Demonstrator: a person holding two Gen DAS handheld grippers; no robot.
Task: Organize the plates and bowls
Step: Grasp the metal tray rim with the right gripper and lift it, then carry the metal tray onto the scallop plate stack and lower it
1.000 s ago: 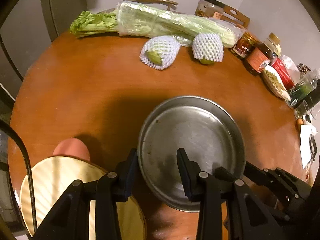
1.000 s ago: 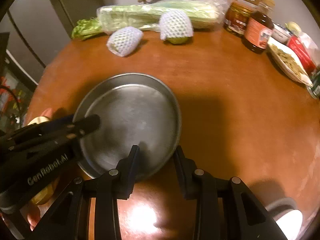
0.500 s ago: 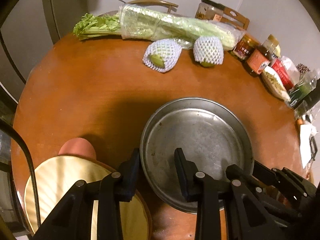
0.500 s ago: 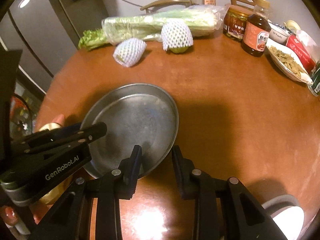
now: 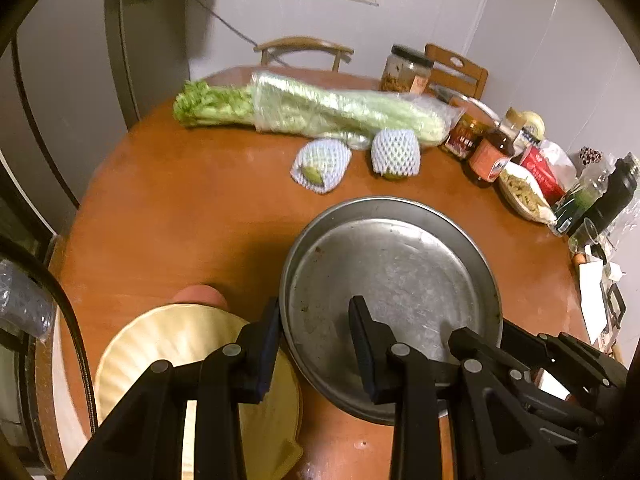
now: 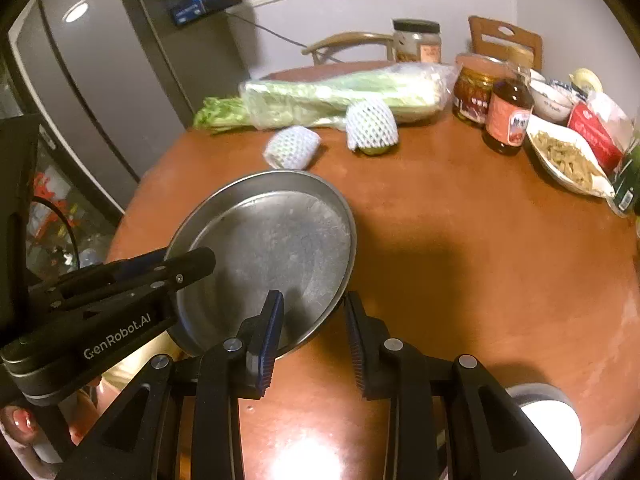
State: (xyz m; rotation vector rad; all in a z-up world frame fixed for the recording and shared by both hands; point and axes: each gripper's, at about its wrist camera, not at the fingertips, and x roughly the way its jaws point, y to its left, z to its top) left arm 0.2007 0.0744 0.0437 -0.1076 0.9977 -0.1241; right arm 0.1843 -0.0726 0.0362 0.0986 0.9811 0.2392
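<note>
Steel pan (image 5: 394, 280) sits tilted over the round wooden table (image 5: 180, 216), its left rim overlapping the yellow plate (image 5: 176, 344), which reads to me as being carried over for stacking. Left claw (image 5: 314, 344) straddles the pan's near-left rim, one finger outside and one inside, jaws partly open; whether they pinch it I cannot tell. Right claw (image 6: 314, 332) straddles the near-right rim likewise, jaws about as wide, so both seem to share the load

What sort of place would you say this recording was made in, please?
Most likely a home kitchen or dining corner: a round wooden table crowded with celery, sauce jars and a metal plate, with a grey fridge and wooden chair beside it.
</note>
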